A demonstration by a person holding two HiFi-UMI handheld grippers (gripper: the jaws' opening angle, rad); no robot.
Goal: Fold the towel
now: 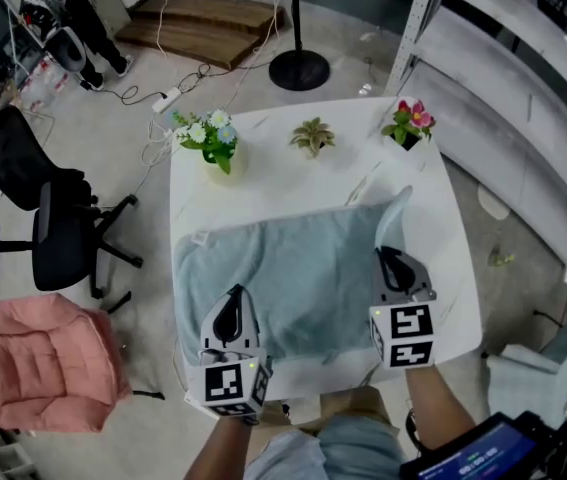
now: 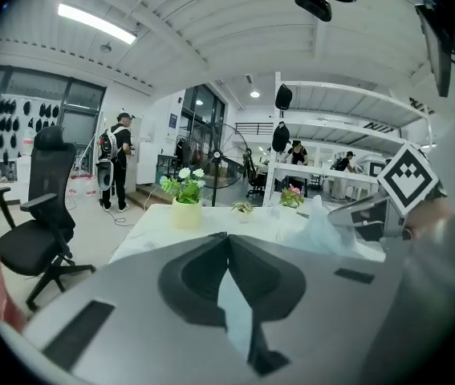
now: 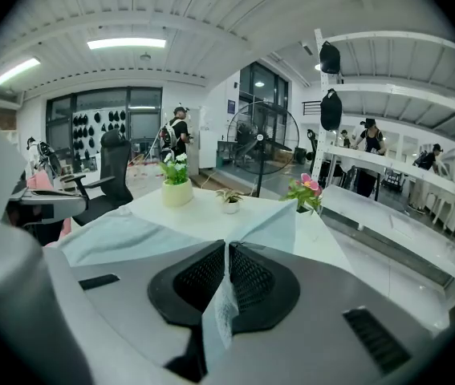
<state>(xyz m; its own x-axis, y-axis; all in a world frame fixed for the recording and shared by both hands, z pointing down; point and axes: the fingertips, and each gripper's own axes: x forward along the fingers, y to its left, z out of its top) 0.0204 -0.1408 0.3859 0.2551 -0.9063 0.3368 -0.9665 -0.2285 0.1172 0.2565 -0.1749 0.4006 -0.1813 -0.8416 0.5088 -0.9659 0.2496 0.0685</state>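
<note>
Hiding towel (image 1: 293,268) corners: left gripper (image 1: 235,296), right gripper (image 1: 387,258)

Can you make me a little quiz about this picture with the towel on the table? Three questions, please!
1. True or false: the left gripper and the right gripper are each shut on the towel.
2. How many potted plants stand along the far edge of the table? A) two B) three C) five
3. Fill in the gap: in the head view, the plant with pink flowers stands at the table's far ____ corner.

Key: 1 true; 2 B; 3 right.
</note>
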